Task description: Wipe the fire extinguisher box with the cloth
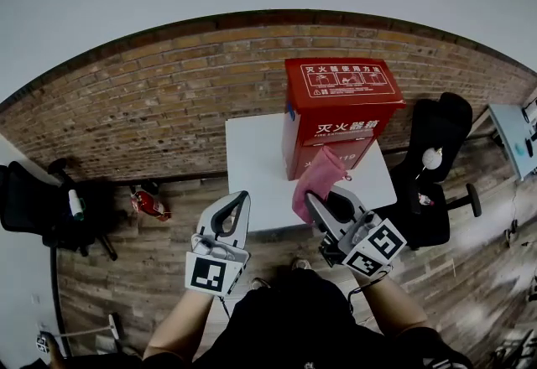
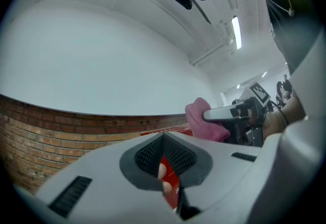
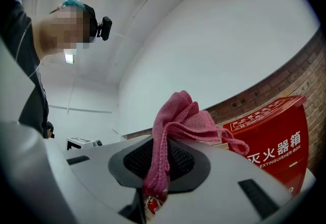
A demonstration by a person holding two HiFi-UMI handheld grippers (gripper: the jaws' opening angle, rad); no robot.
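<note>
Fingers (image 3: 133, 161) of my right gripper (image 1: 325, 194) are clenched on a narrow fold of the pink cloth (image 1: 316, 179), with the rest bunched loose above them. My left gripper (image 1: 242, 195), at nine o'clock of it, is closed on nothing. Fire extinguisher box (image 1: 336, 111) stands on the white table (image 1: 252, 159) at twelve o'clock, not yet touched. Risks, as I judge them: the thin pinch lets the cloth drag free under wiping pressure, or the unbraced box slides

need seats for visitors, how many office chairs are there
2. The left chair stands at the far left near the brick wall; the right chair stands right of the white table. More may be out of view.
</note>
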